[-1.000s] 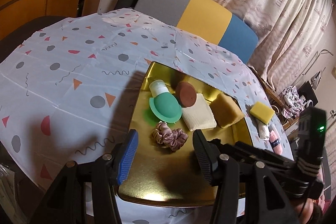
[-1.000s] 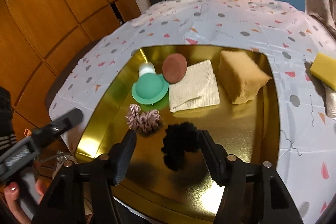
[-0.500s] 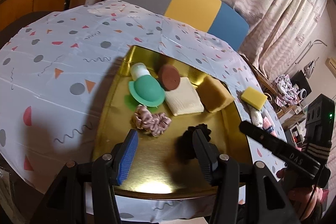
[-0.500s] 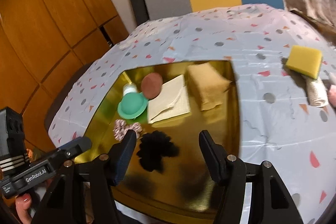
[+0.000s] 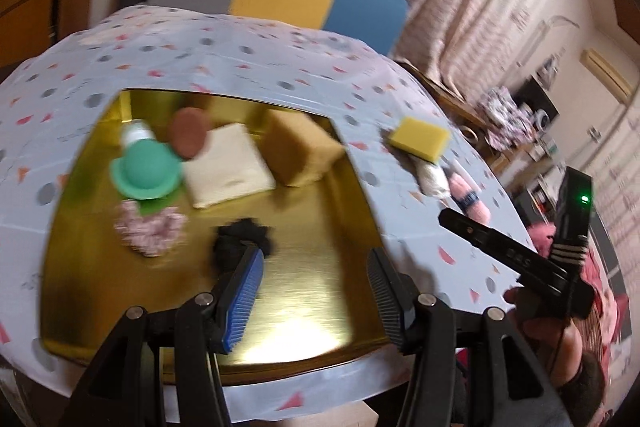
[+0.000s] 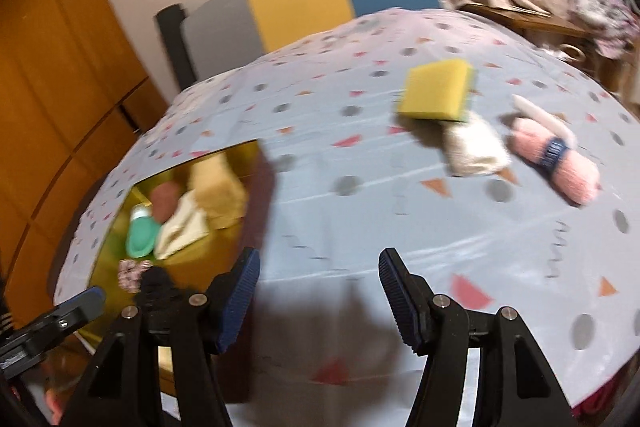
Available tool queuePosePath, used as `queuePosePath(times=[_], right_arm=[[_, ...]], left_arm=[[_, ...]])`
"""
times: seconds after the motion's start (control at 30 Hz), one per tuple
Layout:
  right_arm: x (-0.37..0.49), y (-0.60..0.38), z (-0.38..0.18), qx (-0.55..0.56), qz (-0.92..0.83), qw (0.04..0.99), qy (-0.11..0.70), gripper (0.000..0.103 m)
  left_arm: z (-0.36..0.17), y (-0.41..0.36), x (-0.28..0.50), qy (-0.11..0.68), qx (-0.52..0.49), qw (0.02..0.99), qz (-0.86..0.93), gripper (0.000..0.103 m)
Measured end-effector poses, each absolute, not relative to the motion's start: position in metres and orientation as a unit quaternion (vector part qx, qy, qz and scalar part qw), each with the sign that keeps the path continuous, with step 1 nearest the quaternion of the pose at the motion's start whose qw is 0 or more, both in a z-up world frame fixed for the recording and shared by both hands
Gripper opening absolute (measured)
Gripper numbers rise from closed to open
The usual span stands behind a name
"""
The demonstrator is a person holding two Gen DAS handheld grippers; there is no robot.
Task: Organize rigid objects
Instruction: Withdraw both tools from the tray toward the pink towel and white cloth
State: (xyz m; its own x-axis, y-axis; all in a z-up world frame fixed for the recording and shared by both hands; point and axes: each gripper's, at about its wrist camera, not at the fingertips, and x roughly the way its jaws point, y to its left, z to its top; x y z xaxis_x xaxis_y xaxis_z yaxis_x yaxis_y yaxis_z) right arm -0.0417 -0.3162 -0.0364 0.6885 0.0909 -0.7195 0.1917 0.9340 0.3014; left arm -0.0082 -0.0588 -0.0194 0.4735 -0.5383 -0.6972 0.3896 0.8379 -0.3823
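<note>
Two hand-held grippers hover over a table (image 6: 360,211) draped in a pale cloth printed with dots and triangles. The left gripper (image 5: 316,291) stands above the near part of a gold tray (image 5: 320,251), its jaws released and holding nothing; a black scrunchie (image 5: 240,239) lies just past its blue left pad. Farther back in the tray sit a pink scrunchie (image 5: 150,231), a green dome-shaped lid (image 5: 144,175) over a small white bottle (image 5: 136,135), a brown disc (image 5: 188,137), a folded cream cloth (image 5: 226,169) and a tan sponge block (image 5: 300,151), all crowded toward the far rim, leaving the near gold floor bare. The right gripper (image 6: 318,297) hangs over open cloth to the right of the tray's edge, jaws likewise apart and empty. Ahead of it, well apart, a yellow sponge (image 6: 438,89) rests partly on a rolled white cloth (image 6: 474,149), with a pink roll bound by a blue band (image 6: 556,157) just beside them near the table's right edge. A striped grey, yellow and blue chair back (image 6: 304,3) stands behind the far edge. Both views are motion-blurred.
</note>
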Motion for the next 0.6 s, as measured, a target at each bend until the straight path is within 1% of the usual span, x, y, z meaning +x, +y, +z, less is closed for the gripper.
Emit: queuePosePath(times=[0.23,0.4,0.47,0.5,0.53,0.6], right_arm=[[-0.062,-0.4,-0.061,0.19,-0.106,0.887,0.408,0.063],[-0.062,-0.471,-0.066,0.187,-0.162,0.882,0.401,0.063],[-0.056,-0.494,-0.063,0.181,-0.176,0.882,0.397,0.066],[-0.05,-0.508,-0.063,0.174,-0.18,0.883,0.396,0.072],[-0.045,-0.516,-0.062,0.17,-0.184,0.883,0.397,0.074],[-0.031,-0.534,-0.066,0.153,-0.187,0.882,0.405,0.075]], left_arm=[[-0.013,-0.124,-0.018,0.442,-0.045,0.835,-0.326,0.054],[-0.013,-0.161,-0.018,0.456,-0.029,0.82,-0.345,0.054],[-0.012,-0.17,-0.018,0.457,-0.022,0.818,-0.348,0.054],[-0.011,-0.176,-0.018,0.458,-0.019,0.818,-0.349,0.054],[-0.011,-0.179,-0.018,0.458,-0.018,0.817,-0.35,0.054],[-0.01,-0.187,-0.017,0.459,-0.013,0.816,-0.351,0.054]])
